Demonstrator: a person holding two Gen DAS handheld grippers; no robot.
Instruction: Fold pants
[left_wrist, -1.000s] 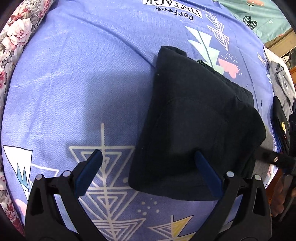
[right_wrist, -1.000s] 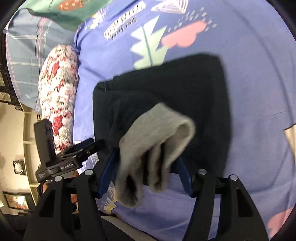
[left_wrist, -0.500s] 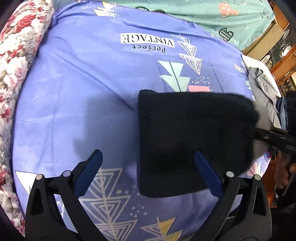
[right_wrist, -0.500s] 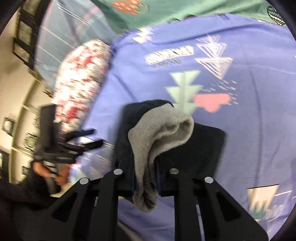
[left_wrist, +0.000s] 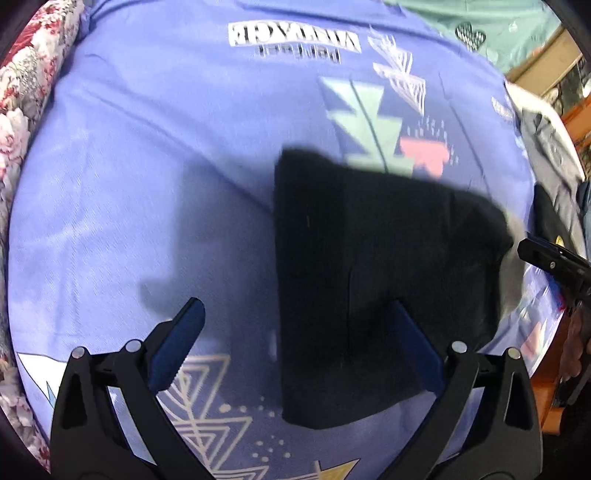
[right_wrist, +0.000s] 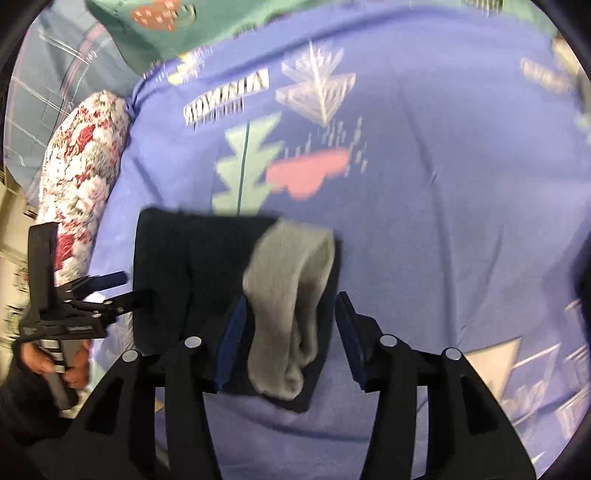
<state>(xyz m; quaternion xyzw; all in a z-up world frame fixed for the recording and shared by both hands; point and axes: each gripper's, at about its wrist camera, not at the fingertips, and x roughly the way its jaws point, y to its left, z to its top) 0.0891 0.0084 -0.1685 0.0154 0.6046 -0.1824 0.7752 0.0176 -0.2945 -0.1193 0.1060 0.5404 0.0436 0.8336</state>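
The black pants (left_wrist: 369, 280) lie folded into a compact rectangle on the blue patterned bedsheet (left_wrist: 147, 155). In the right wrist view the same pants (right_wrist: 177, 273) show a grey fleece lining (right_wrist: 291, 295) bulging out at their near edge. My left gripper (left_wrist: 295, 343) is open and empty, hovering over the pants' near left edge. My right gripper (right_wrist: 288, 325) is open, its fingers on either side of the grey fold, not pinching it. The left gripper also shows in the right wrist view (right_wrist: 122, 288).
A floral pillow (left_wrist: 22, 96) lies along the bed's left side. A green patterned cloth (right_wrist: 166, 29) lies at the head of the bed. Dark clothes (left_wrist: 554, 184) are piled at the right edge, past which wooden furniture shows.
My right gripper was shut on the grey fold half a second ago and has opened, leaving the pants on the bed. My left gripper stays open, shifted slightly.
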